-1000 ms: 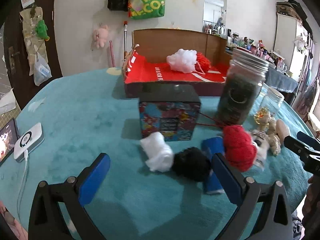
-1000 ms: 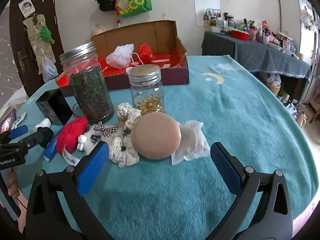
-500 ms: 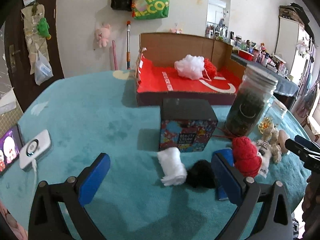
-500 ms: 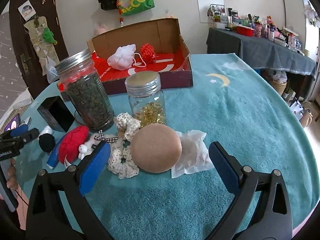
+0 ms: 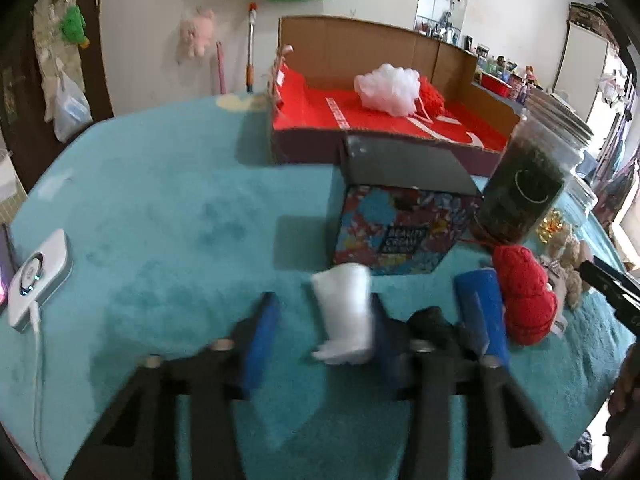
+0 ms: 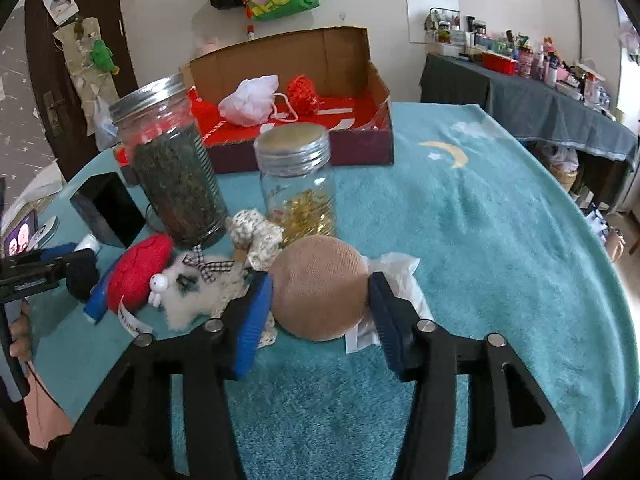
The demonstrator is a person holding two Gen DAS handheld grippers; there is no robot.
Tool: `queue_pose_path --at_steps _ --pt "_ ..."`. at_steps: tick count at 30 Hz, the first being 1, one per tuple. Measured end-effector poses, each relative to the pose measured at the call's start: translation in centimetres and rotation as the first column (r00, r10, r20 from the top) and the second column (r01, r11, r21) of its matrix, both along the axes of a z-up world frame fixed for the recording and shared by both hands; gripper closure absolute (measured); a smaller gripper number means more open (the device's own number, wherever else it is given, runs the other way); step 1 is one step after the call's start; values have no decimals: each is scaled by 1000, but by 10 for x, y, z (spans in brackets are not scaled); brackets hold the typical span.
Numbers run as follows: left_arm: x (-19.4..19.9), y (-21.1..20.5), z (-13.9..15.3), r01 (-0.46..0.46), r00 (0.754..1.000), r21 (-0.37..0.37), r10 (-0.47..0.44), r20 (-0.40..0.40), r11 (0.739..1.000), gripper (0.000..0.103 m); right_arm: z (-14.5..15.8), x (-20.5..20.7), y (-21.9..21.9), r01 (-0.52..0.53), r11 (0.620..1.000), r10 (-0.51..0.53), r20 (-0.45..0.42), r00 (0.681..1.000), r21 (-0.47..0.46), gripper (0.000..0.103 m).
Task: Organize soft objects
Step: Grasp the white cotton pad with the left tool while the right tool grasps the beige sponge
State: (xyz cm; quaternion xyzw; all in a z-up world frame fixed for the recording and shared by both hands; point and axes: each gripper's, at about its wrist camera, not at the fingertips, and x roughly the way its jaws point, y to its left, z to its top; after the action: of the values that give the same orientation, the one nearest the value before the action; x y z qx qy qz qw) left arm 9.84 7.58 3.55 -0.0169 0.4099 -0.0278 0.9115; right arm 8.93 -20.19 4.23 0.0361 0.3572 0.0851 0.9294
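Observation:
My left gripper [image 5: 320, 320] has its jaws partly closed around a white soft roll [image 5: 346, 314], with the right pad touching it and a gap on the left. A black pompom [image 5: 430, 320], a blue roll [image 5: 482, 312] and a red knitted piece [image 5: 524, 296] lie just to its right. My right gripper [image 6: 320, 312] has its blue pads against both sides of a tan round cushion [image 6: 320, 286]. The cardboard box [image 6: 352, 60] with red lining holds a white mesh puff [image 6: 248, 96] and a red mesh puff [image 6: 302, 92].
A tall jar of dark leaves [image 6: 174, 168], a small jar with gold pieces [image 6: 298, 184] and a colourful beauty-cream box [image 5: 400, 220] stand between the soft things and the cardboard box. Cream crochet pieces [image 6: 256, 232], a fluffy white toy [image 6: 192, 296] and a plastic wrapper [image 6: 394, 276] lie by the cushion. A white charger [image 5: 38, 276] is at the left.
Both grippers have narrowed from wide open. The left moved forward around the white roll. The right moved forward and closed onto the tan cushion.

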Motion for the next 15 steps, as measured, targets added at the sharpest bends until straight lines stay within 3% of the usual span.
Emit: queue_pose_path --at_steps 1,5,7,15 --pt "-1 -1 2 19 1000 -10 -19 2 1000 89 1 -1 0 -3 1000 3 10 1000 -1 70" --pt "-10 -8 17 27 998 20 -28 51 999 91 13 -7 -3 -13 1000 12 48 999 14 77" --pt "-16 -12 27 35 996 31 -37 86 999 91 19 -9 -3 -19 1000 18 61 998 18 87" --pt "-22 -57 42 198 975 -36 -193 115 980 91 30 -12 4 -94 992 88 72 993 79 90"
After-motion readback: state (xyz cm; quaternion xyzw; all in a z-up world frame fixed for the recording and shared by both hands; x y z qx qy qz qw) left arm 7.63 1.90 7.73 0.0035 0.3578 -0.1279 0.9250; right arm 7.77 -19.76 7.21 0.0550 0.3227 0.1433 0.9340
